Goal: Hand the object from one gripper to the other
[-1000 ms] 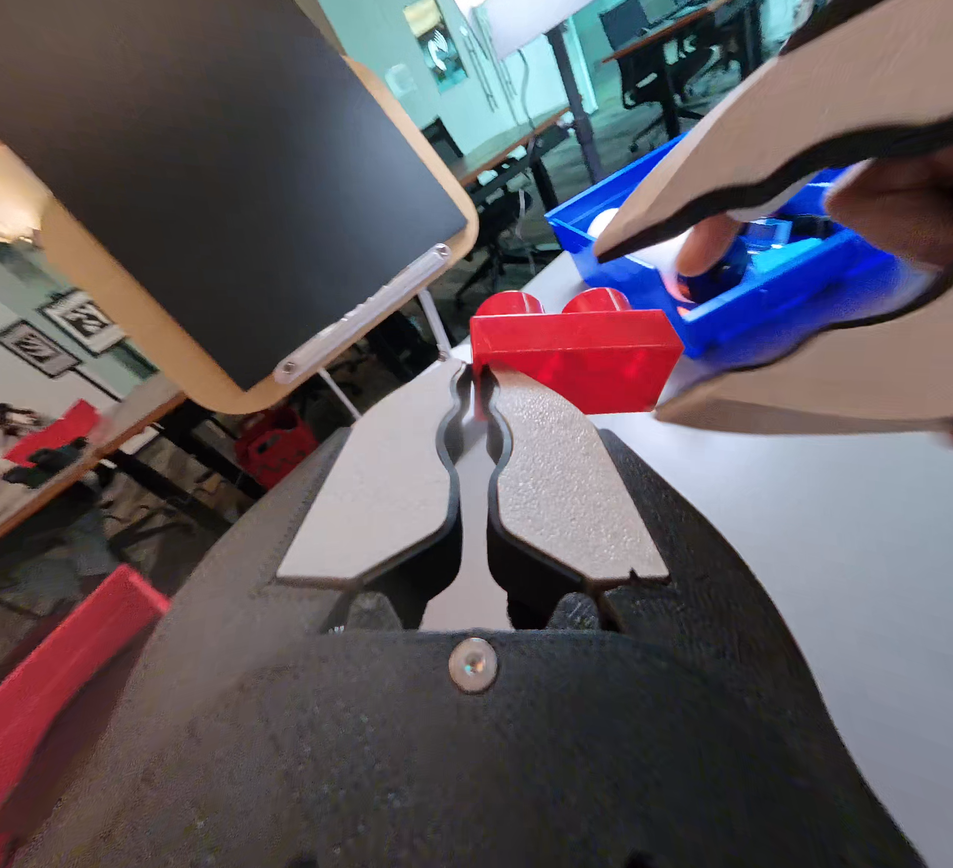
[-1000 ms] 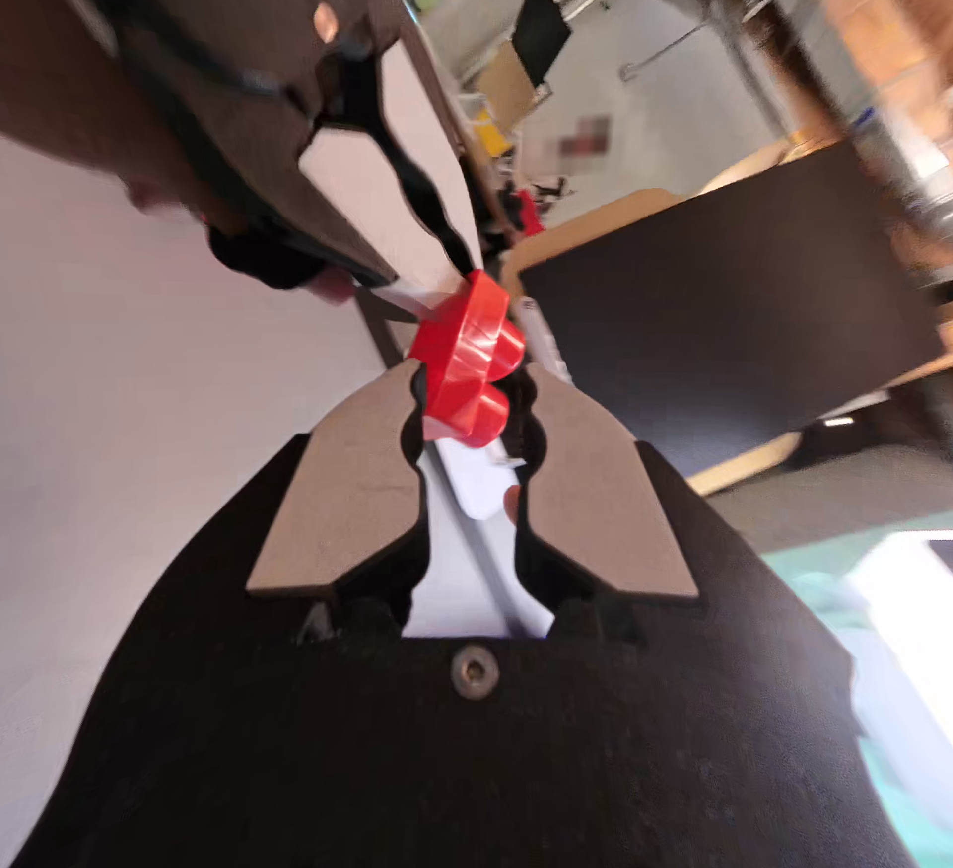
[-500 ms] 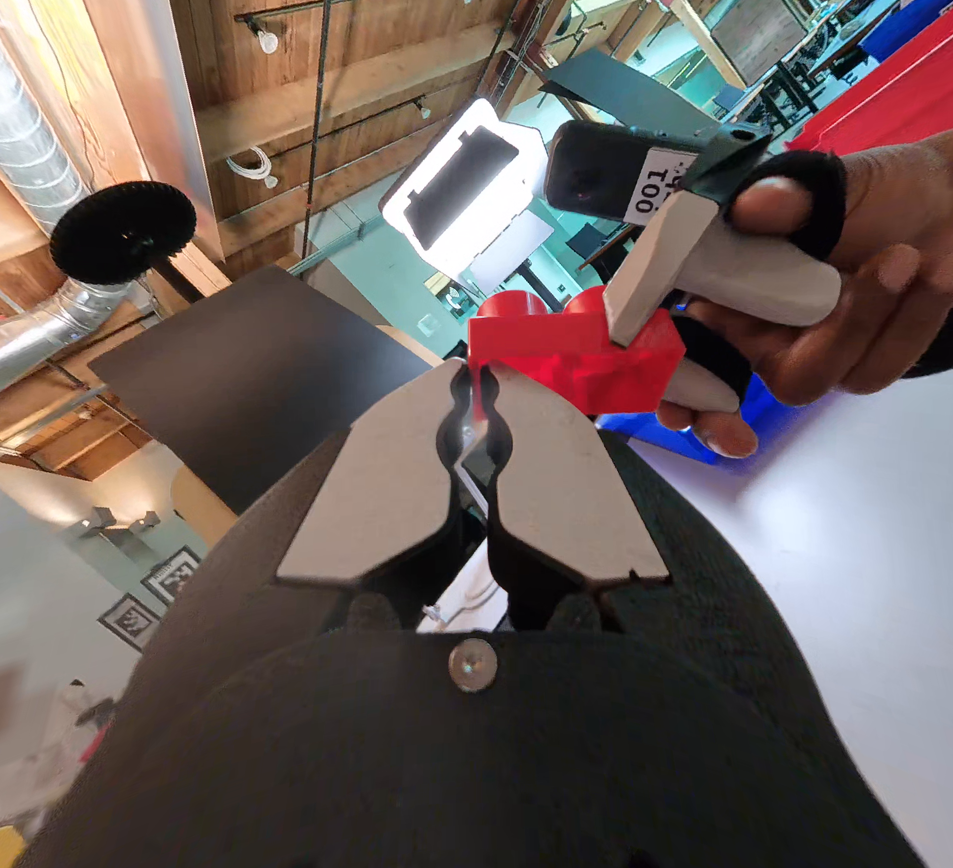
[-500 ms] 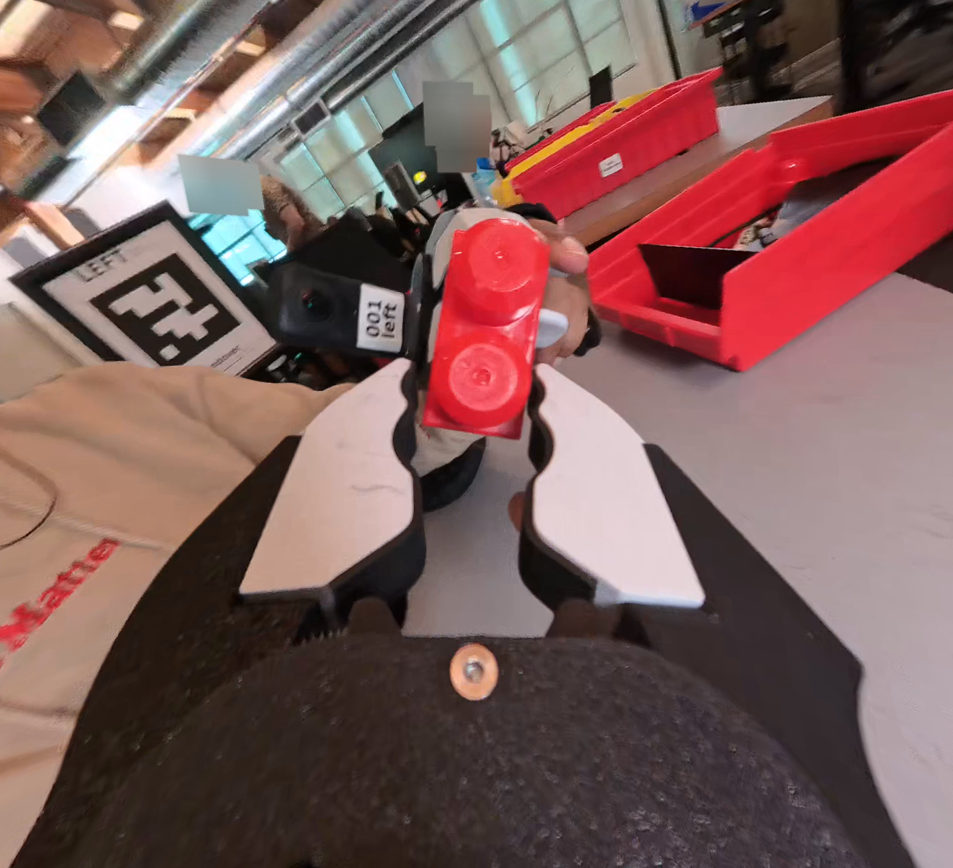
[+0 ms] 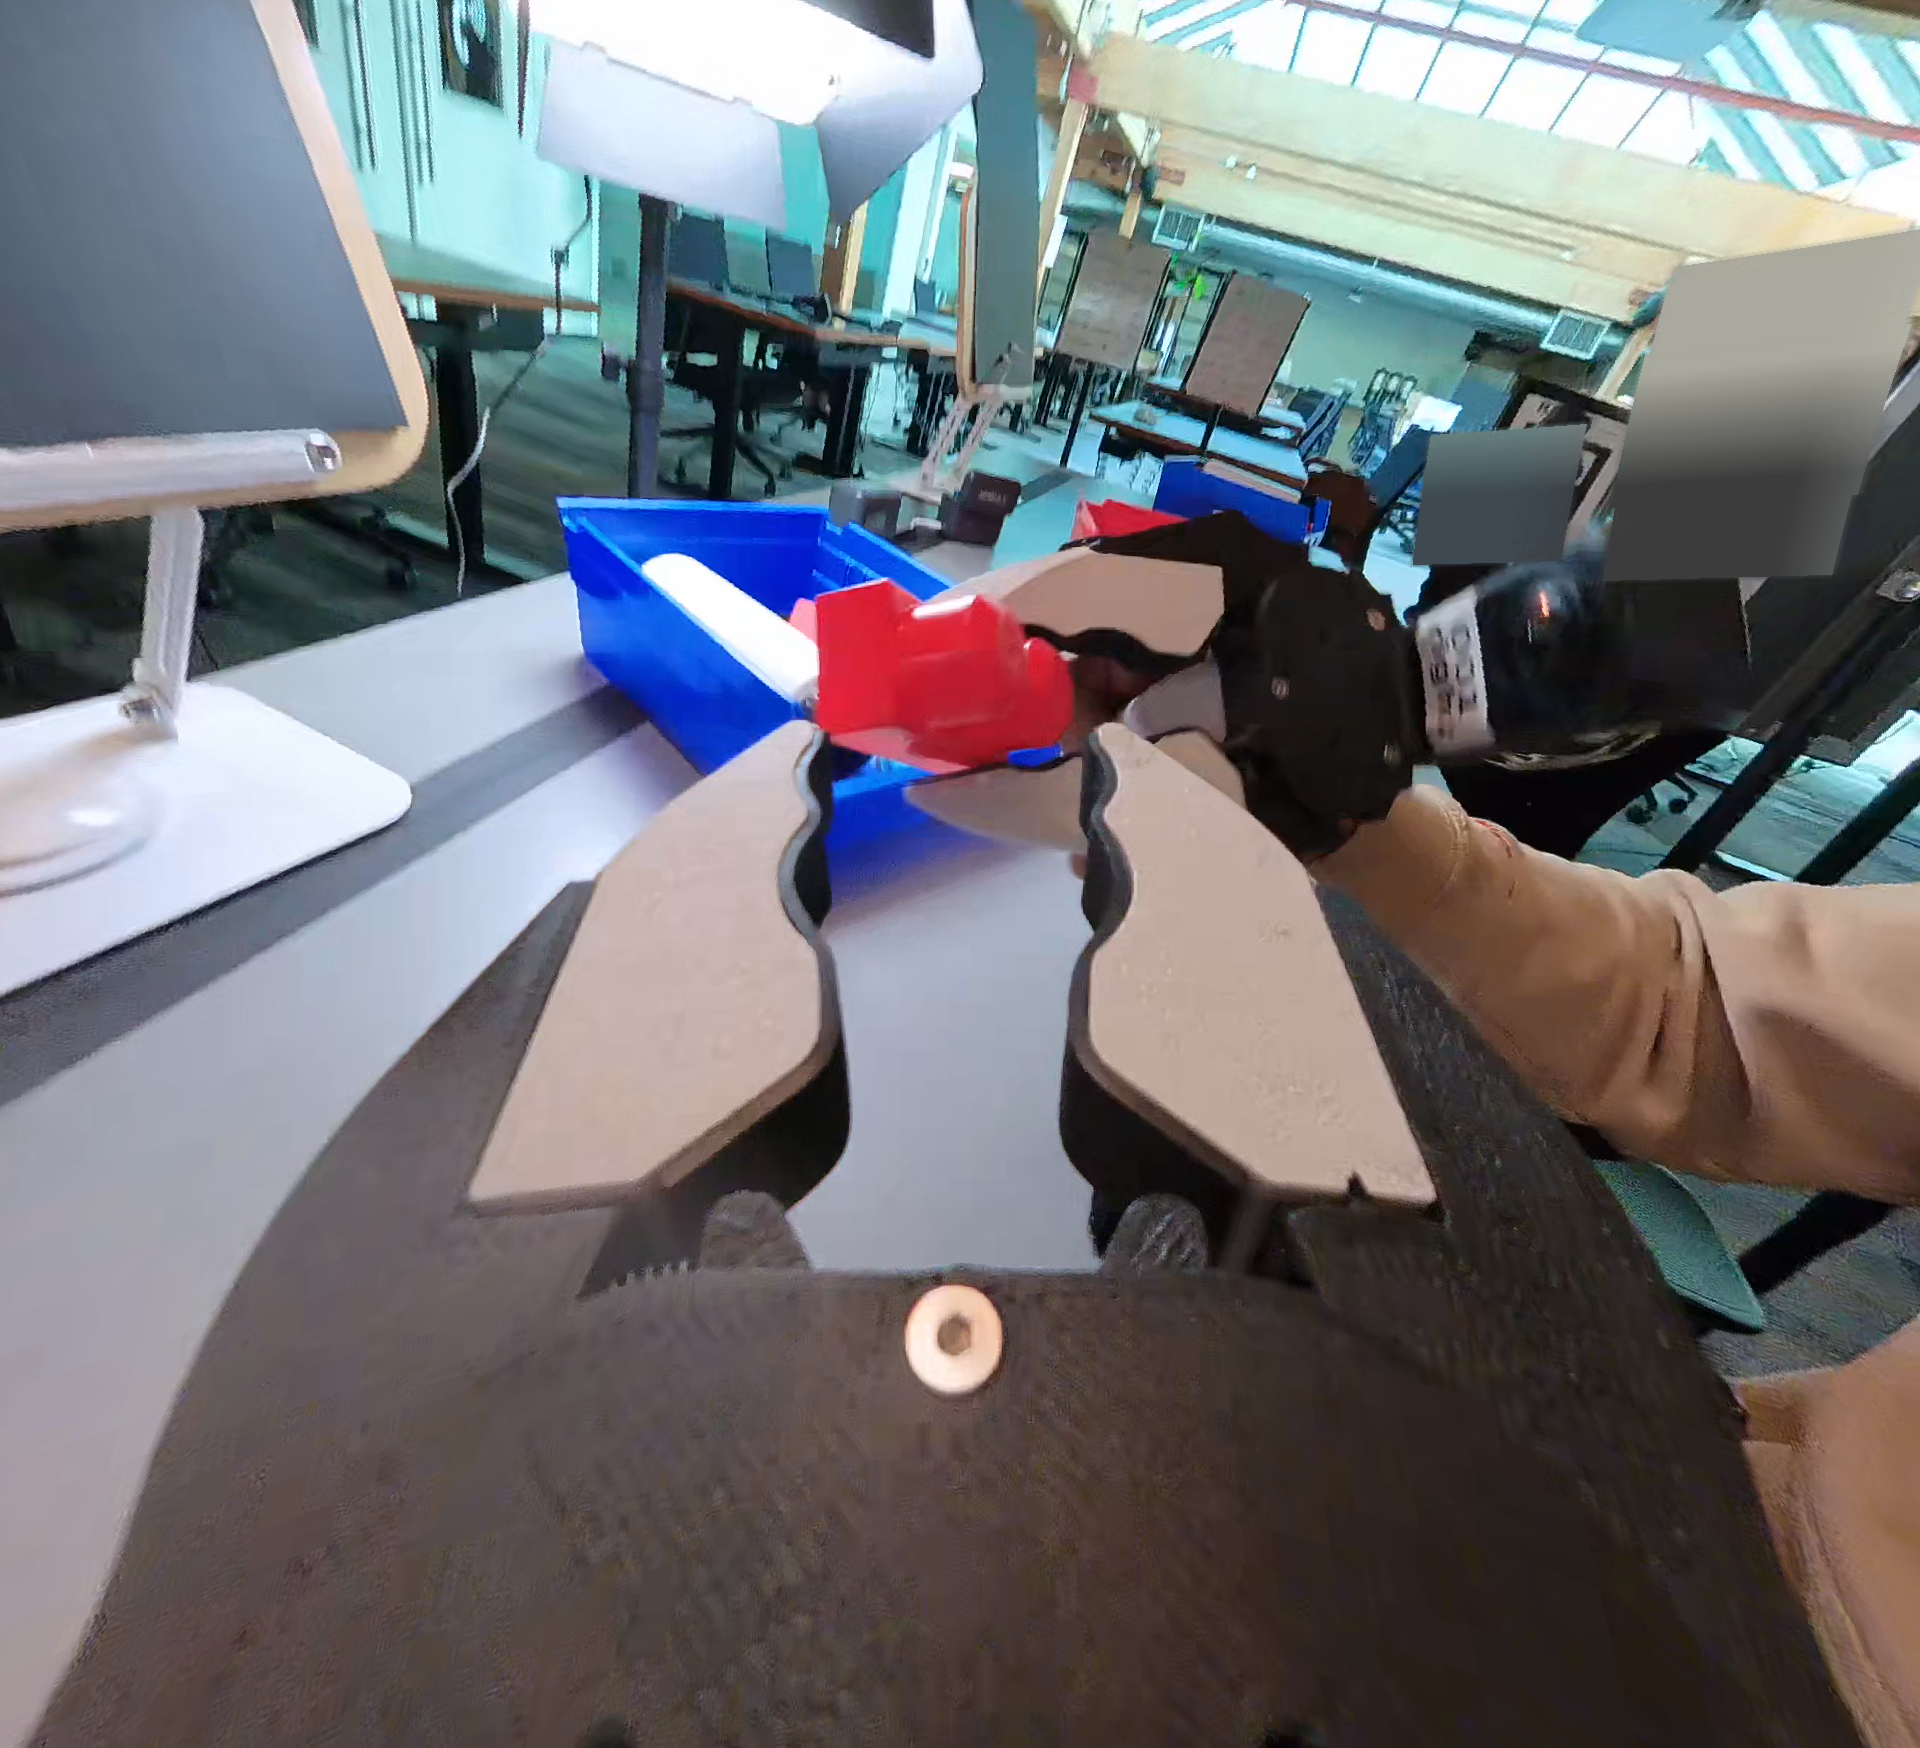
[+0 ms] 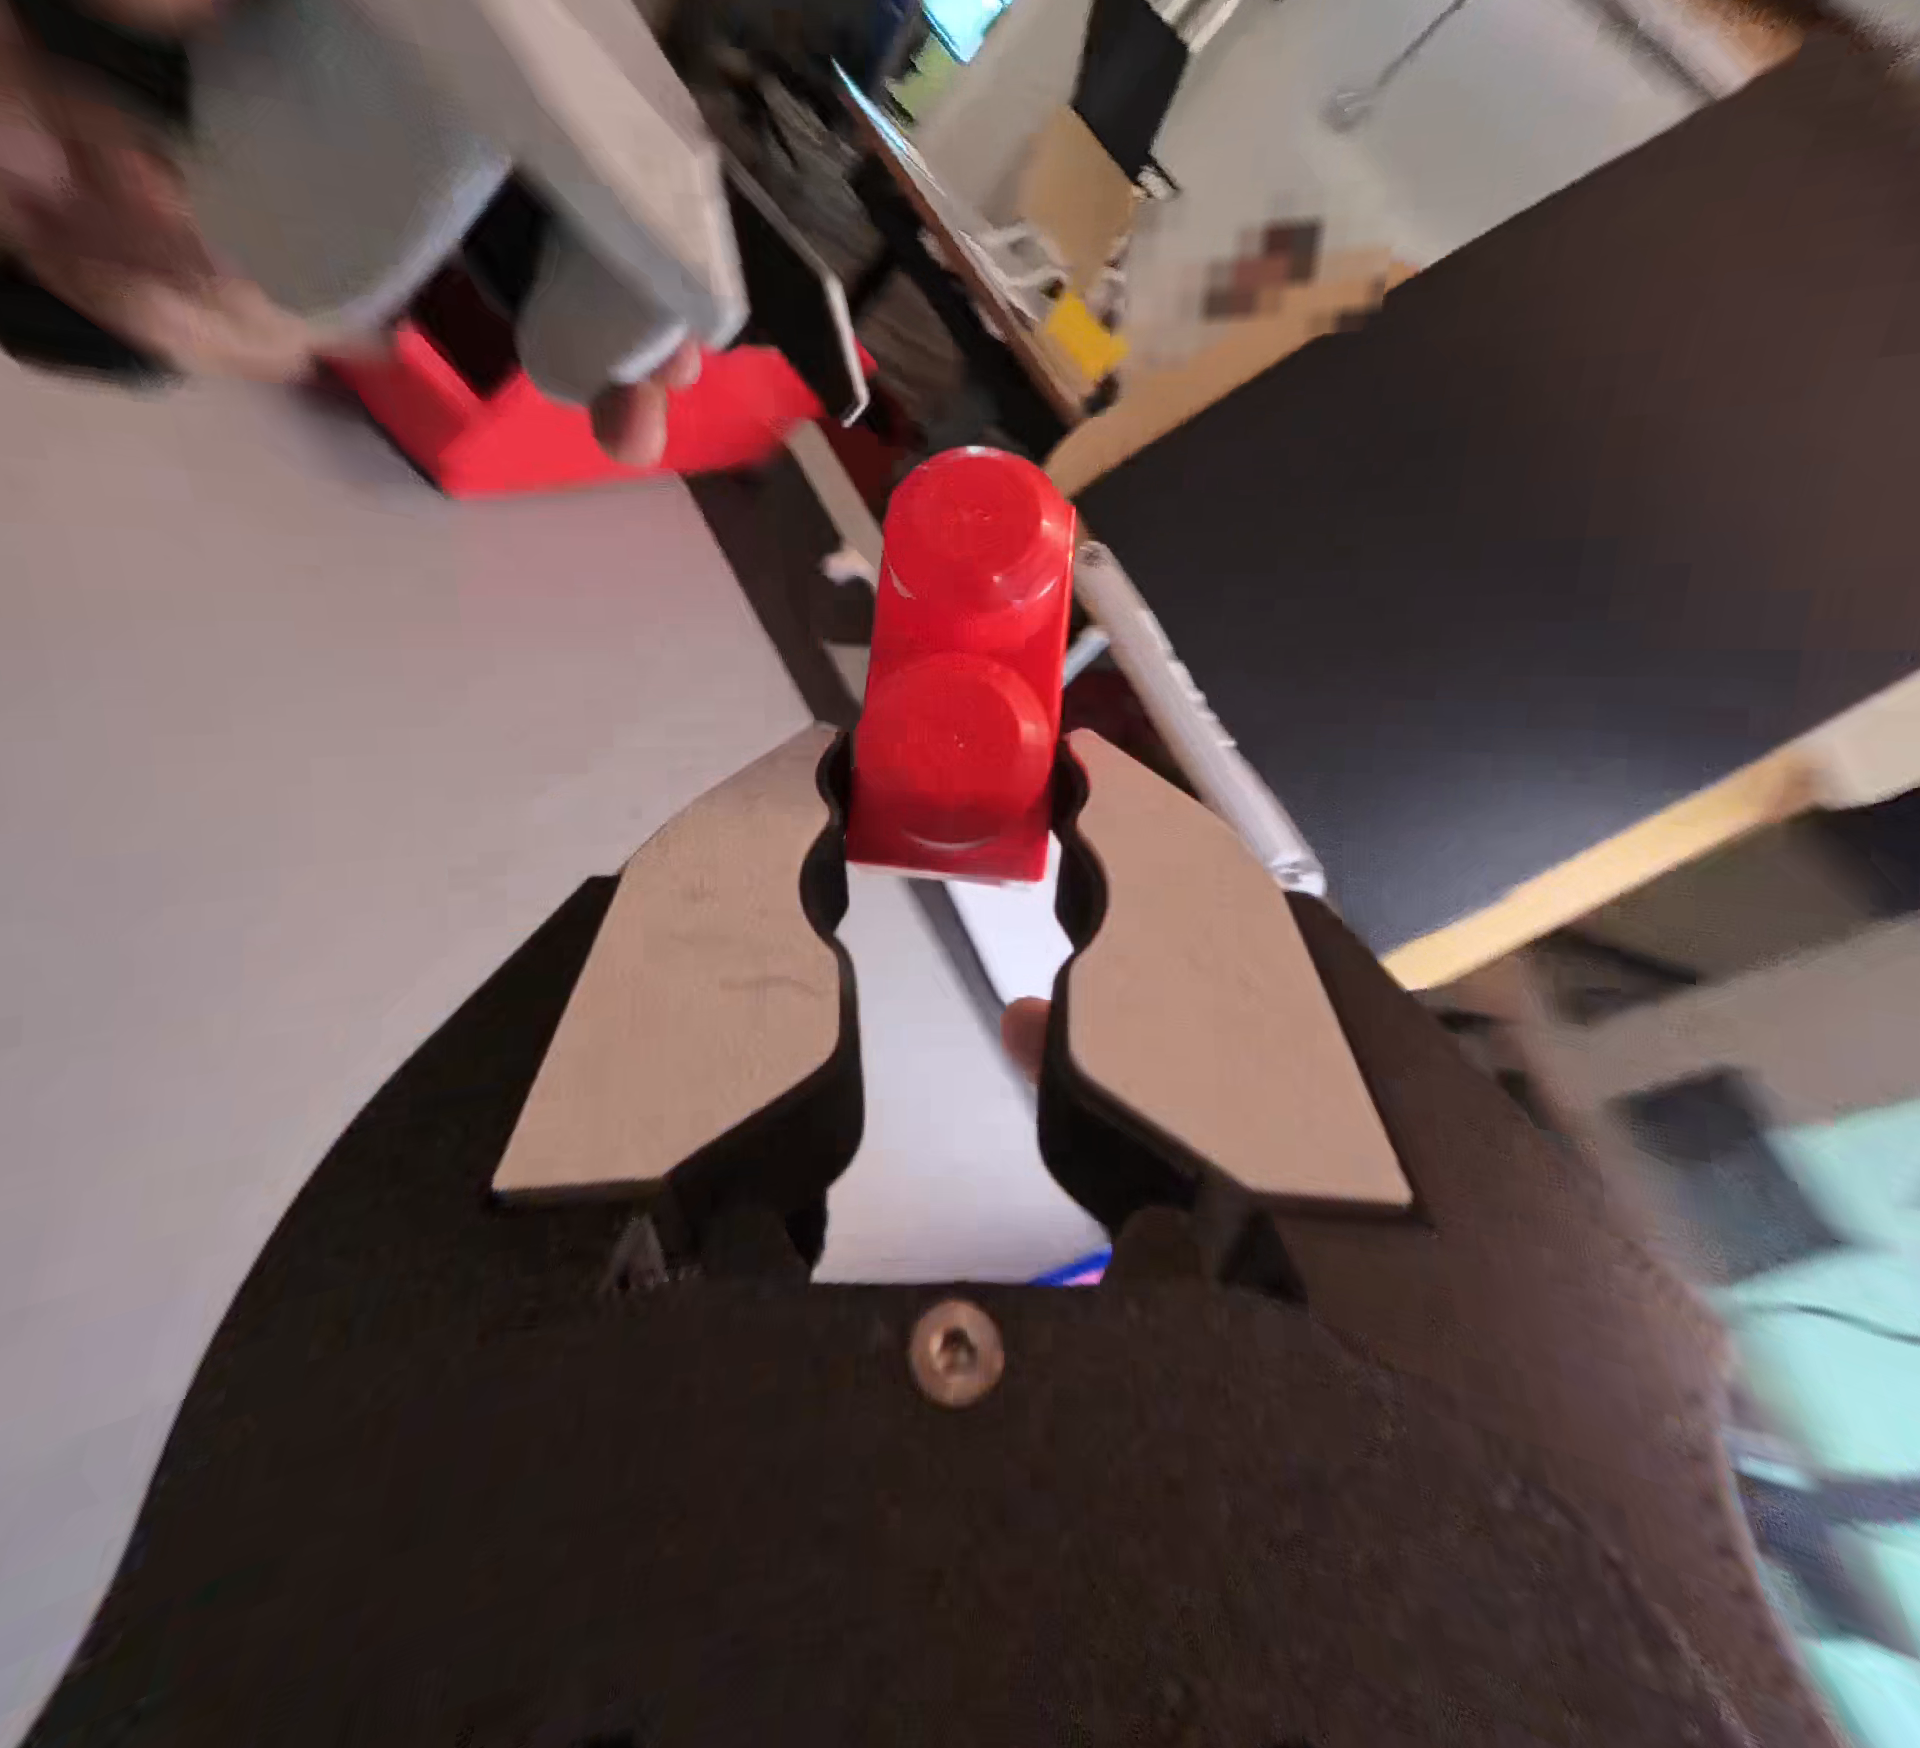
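My right tool [image 6: 951, 794] is clamped on the red brick [image 6: 961, 690], tips on its near end, studs facing the camera, brick held above the grey bench [image 6: 343, 711]. My left tool [image 5: 951, 789] is spread wide with nothing in it; the left view shows the brick [image 5: 935, 680] just past its tips, pinched only by the right tool [image 5: 1023, 649], in front of the blue bin [image 5: 675, 628]. I'd call the handover essentially done. Left: clear the left tool away.
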`<action>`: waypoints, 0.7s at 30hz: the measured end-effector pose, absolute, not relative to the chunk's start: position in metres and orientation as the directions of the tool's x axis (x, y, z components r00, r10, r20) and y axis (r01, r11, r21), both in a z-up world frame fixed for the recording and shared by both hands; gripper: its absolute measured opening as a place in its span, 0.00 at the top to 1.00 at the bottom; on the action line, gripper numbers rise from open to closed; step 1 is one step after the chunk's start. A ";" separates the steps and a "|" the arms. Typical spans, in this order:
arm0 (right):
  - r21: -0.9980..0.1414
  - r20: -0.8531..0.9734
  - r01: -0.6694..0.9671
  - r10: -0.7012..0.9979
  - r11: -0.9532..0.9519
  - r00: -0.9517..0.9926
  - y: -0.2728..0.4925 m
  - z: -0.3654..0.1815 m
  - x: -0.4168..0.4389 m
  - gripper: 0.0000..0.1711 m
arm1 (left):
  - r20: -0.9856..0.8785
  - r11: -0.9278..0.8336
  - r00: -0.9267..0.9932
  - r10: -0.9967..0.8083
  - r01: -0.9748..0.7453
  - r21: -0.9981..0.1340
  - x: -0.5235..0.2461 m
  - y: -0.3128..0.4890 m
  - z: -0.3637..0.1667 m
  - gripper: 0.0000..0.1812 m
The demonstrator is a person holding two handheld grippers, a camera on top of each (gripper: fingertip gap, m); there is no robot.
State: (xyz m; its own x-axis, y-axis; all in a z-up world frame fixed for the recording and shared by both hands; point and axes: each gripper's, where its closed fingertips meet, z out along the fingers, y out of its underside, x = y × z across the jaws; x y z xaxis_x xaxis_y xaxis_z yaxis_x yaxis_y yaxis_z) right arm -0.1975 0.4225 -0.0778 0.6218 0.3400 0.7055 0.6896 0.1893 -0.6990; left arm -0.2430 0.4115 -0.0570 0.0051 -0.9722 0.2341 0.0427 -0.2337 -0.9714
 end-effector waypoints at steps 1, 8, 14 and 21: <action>-0.614 0.784 0.765 0.268 0.195 0.560 0.426 -0.082 -0.197 0.79 | 0.252 -0.252 0.015 -0.968 0.021 -0.968 -0.241 0.412 -0.060 0.74; -0.275 0.961 0.956 0.051 0.107 0.271 0.440 -0.111 -0.207 0.79 | 0.130 -0.183 0.253 -0.959 -0.198 -0.963 -0.234 0.431 -0.103 0.77; -0.233 0.972 0.972 0.038 0.032 0.232 0.442 -0.123 -0.215 0.79 | -0.057 -0.058 0.392 -0.918 -0.274 -0.960 -0.234 0.446 -0.117 0.87; -0.291 0.956 0.950 0.082 0.115 0.283 0.434 -0.126 -0.238 0.79 | -0.160 0.065 0.365 -0.917 -0.259 -0.964 -0.234 0.450 -0.122 1.00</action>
